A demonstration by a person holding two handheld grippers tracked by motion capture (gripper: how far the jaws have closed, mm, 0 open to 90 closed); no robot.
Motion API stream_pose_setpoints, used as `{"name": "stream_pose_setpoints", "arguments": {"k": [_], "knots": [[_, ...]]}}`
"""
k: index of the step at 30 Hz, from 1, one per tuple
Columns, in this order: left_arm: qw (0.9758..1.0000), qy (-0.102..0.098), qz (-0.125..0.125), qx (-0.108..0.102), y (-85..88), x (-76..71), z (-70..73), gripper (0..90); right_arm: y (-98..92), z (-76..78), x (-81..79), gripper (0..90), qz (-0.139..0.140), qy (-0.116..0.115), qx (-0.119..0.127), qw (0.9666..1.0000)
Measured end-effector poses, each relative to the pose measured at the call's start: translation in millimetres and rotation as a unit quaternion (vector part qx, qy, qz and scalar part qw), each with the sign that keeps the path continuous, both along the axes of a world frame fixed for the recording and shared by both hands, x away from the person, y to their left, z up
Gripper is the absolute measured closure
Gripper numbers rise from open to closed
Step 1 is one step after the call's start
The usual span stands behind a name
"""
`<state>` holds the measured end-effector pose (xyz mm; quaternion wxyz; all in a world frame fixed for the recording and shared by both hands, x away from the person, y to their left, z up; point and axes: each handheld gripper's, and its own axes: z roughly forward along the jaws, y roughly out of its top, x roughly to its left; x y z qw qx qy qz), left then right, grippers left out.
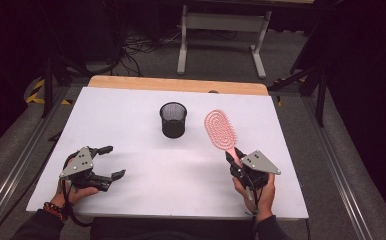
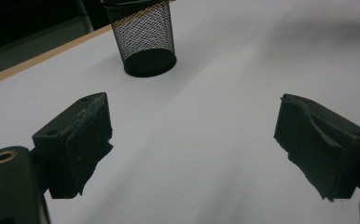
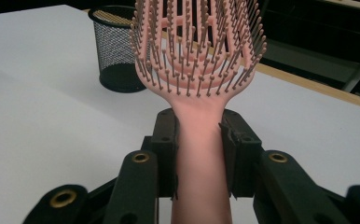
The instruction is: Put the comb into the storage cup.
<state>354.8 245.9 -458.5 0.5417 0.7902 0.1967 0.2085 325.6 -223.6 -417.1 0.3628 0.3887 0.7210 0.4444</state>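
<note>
The tabletop is showing plain white, with a light wooden strip running along its far edge. The cup is showing black all over in a fine wire-mesh pattern, while the hairbrush is glowing salmon pink, its rows of pink bristles tipped with tiny darker balls around open slots. The left tongs and right tongs are showing matte black with brass-coloured rivets, each wearing a grey plate on top.

Hairbrush top cut off, mesh cup rim prob. cropped
</note>
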Motion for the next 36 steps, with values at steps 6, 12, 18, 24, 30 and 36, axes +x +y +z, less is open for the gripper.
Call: {"name": "stream_pose_setpoints", "arguments": {"k": [6, 12, 18, 24, 30, 36], "knots": [[0.9996, 0.005, -0.023, -0.018, -5.0, 7.6, 6.7, 11.2, 7.3, 3.1, 0.9, 69.0, 0.013, -0.015, 0.004, 0.9998], [0.9992, 0.008, -0.027, -0.027, -13.5, 15.8, 13.2, 10.3, 17.0, 5.7, 4.9, 69.0, 0.025, -0.03, 0.008, 0.9992], [0.9987, 0.01, -0.044, -0.022, -31.1, 22.3, 17.7, 10.2, 29.6, 5.1, 8.7, 69.0, 0.036, -0.042, 0.007, 0.9984], [0.9986, 0.01, -0.051, -0.009, -47.9, 23.4, 22.6, 10.4, 38.0, 5.4, 8.8, 69.0, 0.05, -0.057, 0.001, 0.9971], [0.9977, 0.02, -0.053, -0.035, -59.7, 26.2, 27.7, 10.3, 42.8, 4.5, 9.5, 69.0, 0.064, -0.062, 0.003, 0.996], [0.9948, 0.044, -0.062, -0.069, -79.5, 32.9, 36.5, 13.6, 46.5, 4.3, 7.9, 69.0, 0.076, -0.069, 0.01, 0.9946]]}}
